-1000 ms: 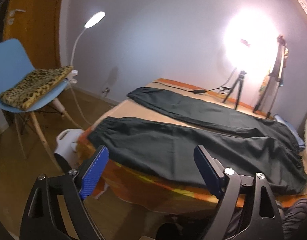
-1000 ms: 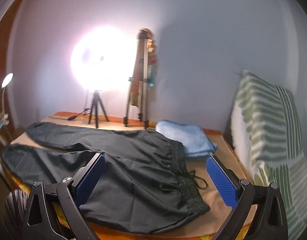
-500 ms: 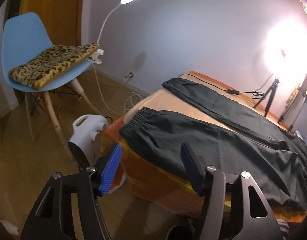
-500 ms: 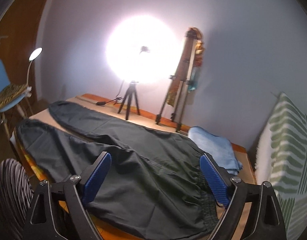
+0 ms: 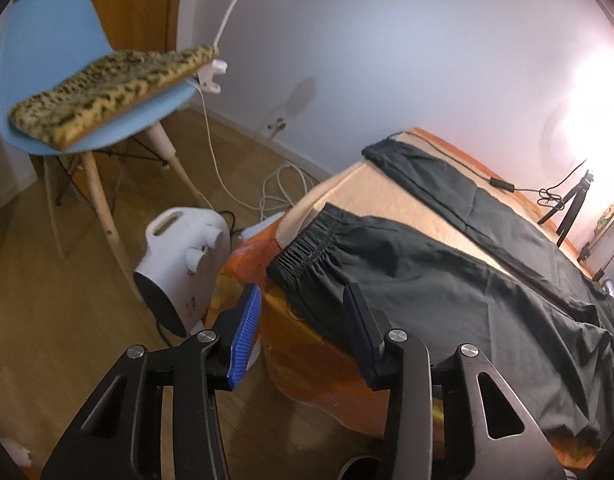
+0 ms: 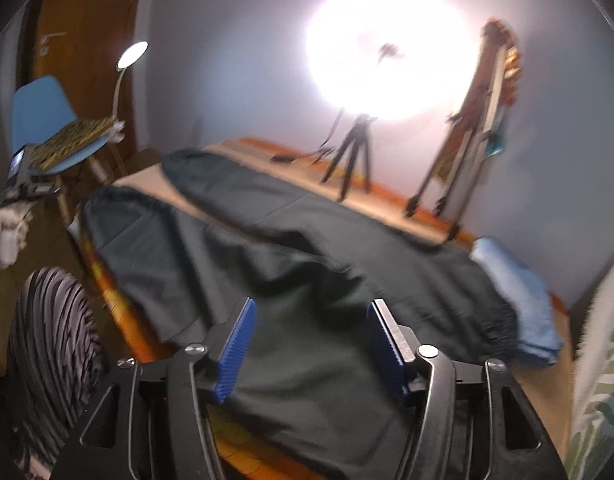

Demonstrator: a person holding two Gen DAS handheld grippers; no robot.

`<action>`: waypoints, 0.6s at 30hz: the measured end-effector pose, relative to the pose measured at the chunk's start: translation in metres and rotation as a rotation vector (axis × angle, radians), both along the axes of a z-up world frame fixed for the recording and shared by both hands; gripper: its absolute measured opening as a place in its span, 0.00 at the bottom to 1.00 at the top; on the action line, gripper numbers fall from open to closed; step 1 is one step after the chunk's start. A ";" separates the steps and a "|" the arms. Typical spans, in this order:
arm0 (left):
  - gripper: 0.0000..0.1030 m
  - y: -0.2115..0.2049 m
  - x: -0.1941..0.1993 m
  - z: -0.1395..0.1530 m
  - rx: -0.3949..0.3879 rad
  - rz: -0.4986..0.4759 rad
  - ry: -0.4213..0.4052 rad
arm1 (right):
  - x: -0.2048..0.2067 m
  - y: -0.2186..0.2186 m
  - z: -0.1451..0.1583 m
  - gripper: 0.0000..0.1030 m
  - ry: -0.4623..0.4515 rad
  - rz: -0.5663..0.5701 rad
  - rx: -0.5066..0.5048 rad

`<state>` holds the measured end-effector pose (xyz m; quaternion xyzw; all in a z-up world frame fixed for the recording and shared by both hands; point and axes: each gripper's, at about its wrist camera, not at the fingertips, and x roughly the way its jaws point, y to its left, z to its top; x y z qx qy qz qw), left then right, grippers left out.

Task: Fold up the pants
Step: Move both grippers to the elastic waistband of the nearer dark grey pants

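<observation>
The dark, thin-fabric pants [image 5: 447, 280] lie flat across mid-frame on the bed, unfolded; the left gripper [image 5: 303, 320] and right gripper [image 6: 309, 344], both open and empty, likely next close on the near leg.

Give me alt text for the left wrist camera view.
The open left gripper hovers just short of the elastic cuff of dark pants spread flat on a bed. A blue chair and white heater stand beyond.

- Left claw [image 5: 303, 320]: jaws apart, holding nothing, just short of the near cuff [image 5: 307, 246].
- Pants [image 5: 447, 272]: spread flat on the bed [image 5: 335, 192].
- Heater [image 5: 183, 256]: on the floor beside the bed.
</observation>
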<state>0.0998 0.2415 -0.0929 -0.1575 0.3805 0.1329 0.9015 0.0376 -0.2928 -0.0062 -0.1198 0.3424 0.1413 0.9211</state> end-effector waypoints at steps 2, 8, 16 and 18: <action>0.40 0.001 0.009 -0.009 0.004 -0.007 0.020 | -0.001 0.008 -0.014 0.57 0.034 0.035 -0.002; 0.40 0.006 0.031 -0.026 0.006 -0.023 0.054 | -0.004 0.037 -0.062 0.56 0.145 0.140 -0.046; 0.40 0.013 0.053 -0.040 0.078 -0.020 0.096 | 0.008 0.067 -0.103 0.57 0.228 0.197 -0.067; 0.40 0.014 0.056 -0.044 0.081 -0.019 0.104 | 0.012 0.071 -0.108 0.56 0.235 0.201 -0.072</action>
